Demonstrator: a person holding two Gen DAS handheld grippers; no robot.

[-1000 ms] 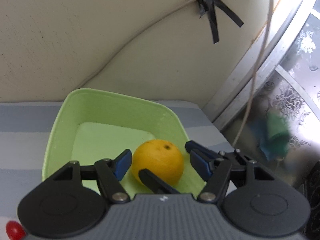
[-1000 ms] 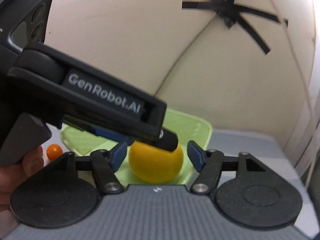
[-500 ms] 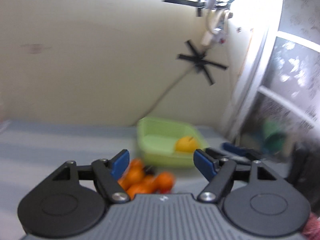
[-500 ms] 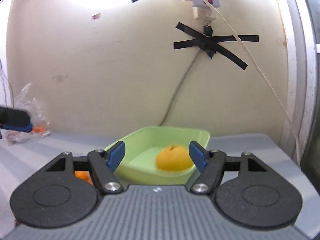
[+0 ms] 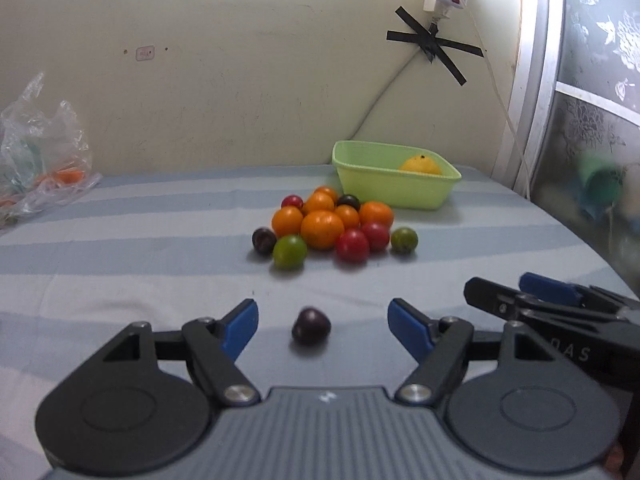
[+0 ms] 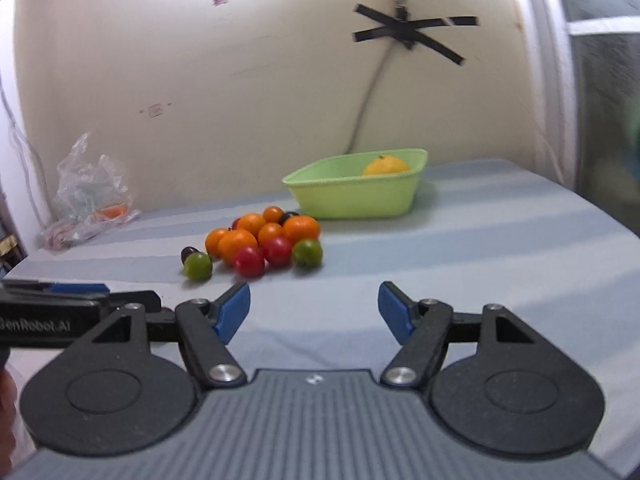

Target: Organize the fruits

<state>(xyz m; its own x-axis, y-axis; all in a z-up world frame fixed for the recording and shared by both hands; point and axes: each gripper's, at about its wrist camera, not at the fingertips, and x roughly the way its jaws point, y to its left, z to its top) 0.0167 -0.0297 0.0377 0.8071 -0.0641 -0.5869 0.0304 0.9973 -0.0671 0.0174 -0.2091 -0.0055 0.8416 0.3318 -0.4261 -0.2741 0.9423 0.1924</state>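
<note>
Both the left gripper (image 5: 322,322) and right gripper (image 6: 314,312) stand apart and empty; the left probably lines up on the dark fruit (image 5: 311,326) for the green basket (image 5: 394,188).

striped table (image 5: 140,264) | fruit pile (image 5: 324,226) | green basket (image 5: 394,190) | lone plum (image 5: 311,326) | plastic bag (image 5: 40,160)

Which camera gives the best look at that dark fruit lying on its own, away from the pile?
The left wrist view. The lone dark fruit lies close and unobstructed on the striped cloth, seen between the left gripper fingers without touching them. The right wrist view does not clearly show it; the left gripper's body blocks that spot.
</note>
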